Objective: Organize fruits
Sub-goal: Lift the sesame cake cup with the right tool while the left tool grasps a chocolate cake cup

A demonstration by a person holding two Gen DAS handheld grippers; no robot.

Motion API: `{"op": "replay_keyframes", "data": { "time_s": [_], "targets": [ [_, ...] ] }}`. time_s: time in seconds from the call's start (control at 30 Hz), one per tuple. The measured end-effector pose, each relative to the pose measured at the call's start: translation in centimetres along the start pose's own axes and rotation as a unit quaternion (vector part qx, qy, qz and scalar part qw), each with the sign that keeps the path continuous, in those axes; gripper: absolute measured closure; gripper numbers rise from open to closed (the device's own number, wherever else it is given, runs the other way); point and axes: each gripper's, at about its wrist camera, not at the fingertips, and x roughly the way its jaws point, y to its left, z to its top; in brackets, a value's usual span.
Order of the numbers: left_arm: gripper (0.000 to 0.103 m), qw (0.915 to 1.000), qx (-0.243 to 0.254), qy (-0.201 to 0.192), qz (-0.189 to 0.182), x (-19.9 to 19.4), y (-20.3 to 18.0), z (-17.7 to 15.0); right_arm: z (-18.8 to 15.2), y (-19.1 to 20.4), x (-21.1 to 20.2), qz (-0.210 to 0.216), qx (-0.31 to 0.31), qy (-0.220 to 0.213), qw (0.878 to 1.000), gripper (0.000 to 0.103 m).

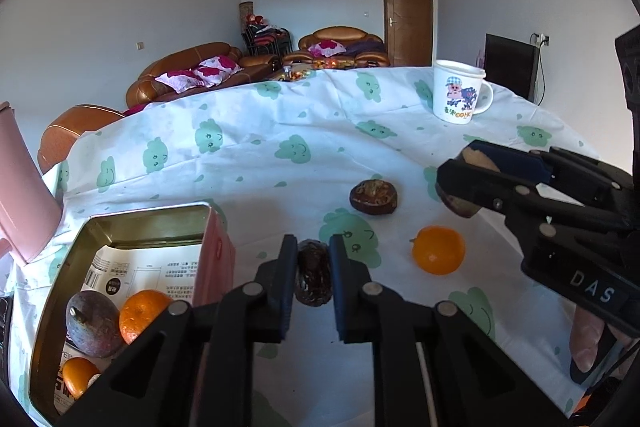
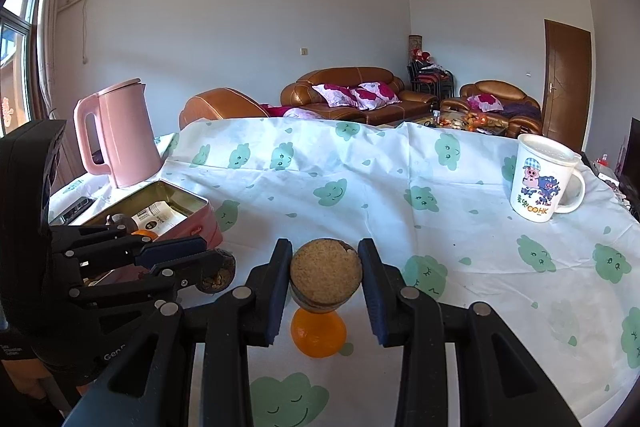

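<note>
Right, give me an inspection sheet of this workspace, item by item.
Surface: table under white cloth with green cloud prints.
Job's things: open tin holding two oranges and a purple fruit; loose orange and dark halved fruit on the cloth.
Clutter: cartoon mug; pink kettle behind the tin.
Grippers: left gripper shut on a dark wrinkled fruit; right gripper shut on a halved fruit, cut face to camera.
Cables: one at the far wall socket.
Surroundings: brown sofas, wooden door.
</note>
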Motion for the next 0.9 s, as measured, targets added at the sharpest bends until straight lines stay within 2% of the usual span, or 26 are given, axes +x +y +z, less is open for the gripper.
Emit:
{"op": "replay_keyframes", "data": {
  "time_s": [0.27,0.47,0.77,0.8,0.9],
  "targets": [
    [0.086,0.9987,-0.025,-0.041,-0.017,-2.1,1.0,-0.6,0.1,-0.1,-0.2,0.003,-0.001,-0.008,1.0,0.067],
    [0.086,0.9975,-0.028,-0.065,-0.009,-3.1,1.1,-0.9,0.0,0.1,-0.8,0.008,-0.003,-0.024,1.0,0.067],
    [0.087,0.9966,-0.029,-0.077,-0.011,-3.9,1.0,-1.3,-0.1,0.3,-1.4,0.01,-0.01,-0.04,0.999,0.067],
    [0.093,0.9965,-0.029,-0.078,-0.012,-4.0,1.0,-1.3,-0.1,0.4,-1.4,0.009,-0.011,-0.041,0.999,0.067],
    [0.093,0.9966,-0.028,-0.076,-0.014,-4.0,1.0,-1.4,-0.1,0.5,-1.5,0.008,-0.014,-0.043,0.999,0.067]
  ]
}}
